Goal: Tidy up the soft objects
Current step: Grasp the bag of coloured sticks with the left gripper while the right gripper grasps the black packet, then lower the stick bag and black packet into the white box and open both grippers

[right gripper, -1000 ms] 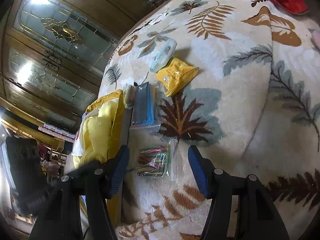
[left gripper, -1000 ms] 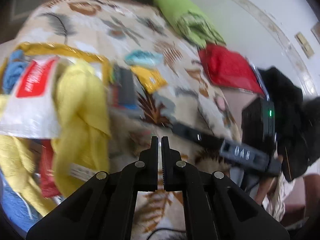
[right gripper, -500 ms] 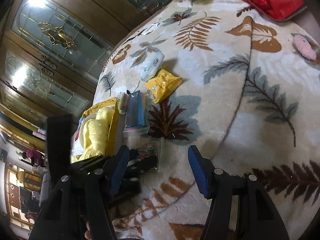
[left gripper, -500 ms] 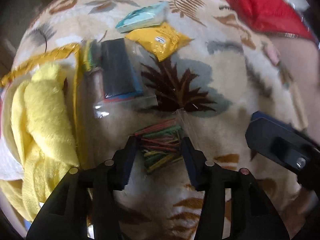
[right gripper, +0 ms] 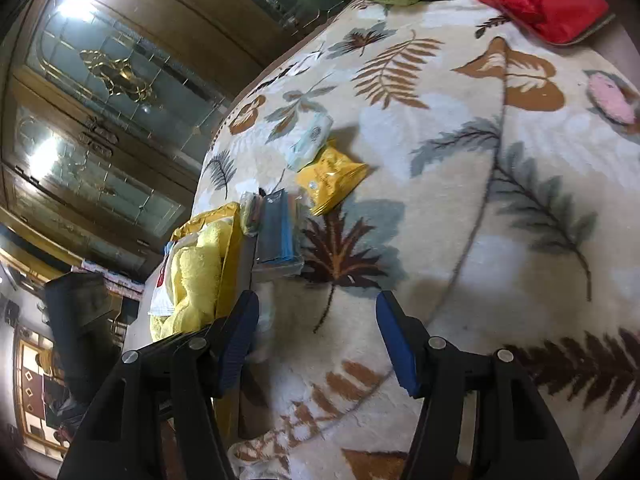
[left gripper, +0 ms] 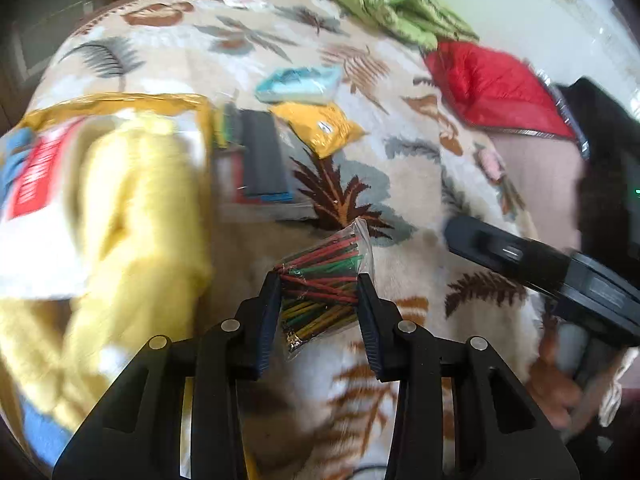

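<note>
- one clear bag of coloured sticks [left gripper: 320, 288] sits between my left gripper [left gripper: 319, 312] fingers, just above the leaf-print blanket [left gripper: 400, 184]; my left jaws are closing on it and both pads look to be touching the bag's sides.
- sticks inside: red, green, yellow, too many and too tangled to count.
- my right gripper [right gripper: 318, 342] hangs over bare blanket w/ jaws spread wide, nothing between them; its blue-padded fingers [right gripper: 396, 344] are clear of everything.
- in the left wrist view my right gripper's black body [left gripper: 560, 276] shows at the right edge, a hand [left gripper: 556, 392] under it.
- just beyond the stick bag: one flat clear pouch w/ dark and blue contents [left gripper: 260, 160], beside it one yellow packet [left gripper: 324, 128], then one pale blue packet [left gripper: 300, 84] touching the yellow one's far side.
- left of those: one yellow towel [left gripper: 136, 216], blurred, spilling from one yellow-edged bag w/ a red label [left gripper: 36, 176].
- far end of the blanket: one green folded bundle [left gripper: 384, 4] and one red padded item [left gripper: 496, 88], side by side.
- one small pink thing [right gripper: 610, 98] lies near the right edge of the blanket, well apart from the rest.
</note>
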`<state>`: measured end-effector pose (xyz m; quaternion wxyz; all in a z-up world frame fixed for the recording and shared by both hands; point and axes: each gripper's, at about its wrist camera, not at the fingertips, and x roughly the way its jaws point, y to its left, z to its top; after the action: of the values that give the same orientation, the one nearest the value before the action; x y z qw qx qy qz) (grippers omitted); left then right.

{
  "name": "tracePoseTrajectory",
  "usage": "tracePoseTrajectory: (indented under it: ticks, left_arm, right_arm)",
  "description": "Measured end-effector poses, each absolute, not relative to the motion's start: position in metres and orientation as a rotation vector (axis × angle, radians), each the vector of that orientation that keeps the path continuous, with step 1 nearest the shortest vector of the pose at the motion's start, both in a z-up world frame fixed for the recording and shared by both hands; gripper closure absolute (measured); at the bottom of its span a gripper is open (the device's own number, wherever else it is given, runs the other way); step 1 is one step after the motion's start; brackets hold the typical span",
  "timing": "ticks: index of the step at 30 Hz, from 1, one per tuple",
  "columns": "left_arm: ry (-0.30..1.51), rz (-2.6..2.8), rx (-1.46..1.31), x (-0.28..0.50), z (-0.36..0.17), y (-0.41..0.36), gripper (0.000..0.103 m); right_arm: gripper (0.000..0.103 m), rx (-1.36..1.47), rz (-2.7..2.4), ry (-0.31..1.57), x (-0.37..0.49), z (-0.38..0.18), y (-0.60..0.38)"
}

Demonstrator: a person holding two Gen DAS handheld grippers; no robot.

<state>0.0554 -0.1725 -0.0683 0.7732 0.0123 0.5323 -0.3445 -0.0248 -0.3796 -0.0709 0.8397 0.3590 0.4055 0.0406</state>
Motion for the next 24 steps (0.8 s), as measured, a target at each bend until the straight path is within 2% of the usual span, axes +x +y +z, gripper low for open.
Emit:
tracePoseTrajectory:
  ticks: [8, 15, 16, 19, 24]
  left_arm:
    - [1.11, -0.797, -0.232, 0.056, -0.035, -0.097, 0.066]
    - [1.009, -0.74, -0.322, 0.076, -0.019, -0.048, 0.066]
    - [1.01, -0.724, -0.326, 0.079, -0.02, -0.042, 0.066]
    - [1.014, -0.699, -0.342, 0.085, -0.024, -0.032, 0.066]
    - [0.998, -0.678, -0.311, 0.084, -0.025, -0.03, 0.066]
  right_arm:
    - [0.042, 0.627, 0.143, 0.92, 0.034, -0.074, -0.341]
    - [0.043, 0.47, 0.061, 1.011, 0.103, -0.092, -0.31]
    - [0.05, 0.453, 0.042, 1.026, 0.107, -0.096, -0.305]
    - [0.062, 0.379, -0.048, 1.033, 0.105, -0.099, -0.292]
    - [0.064, 0.403, -0.068, 1.036, 0.076, -0.1, -0.294]
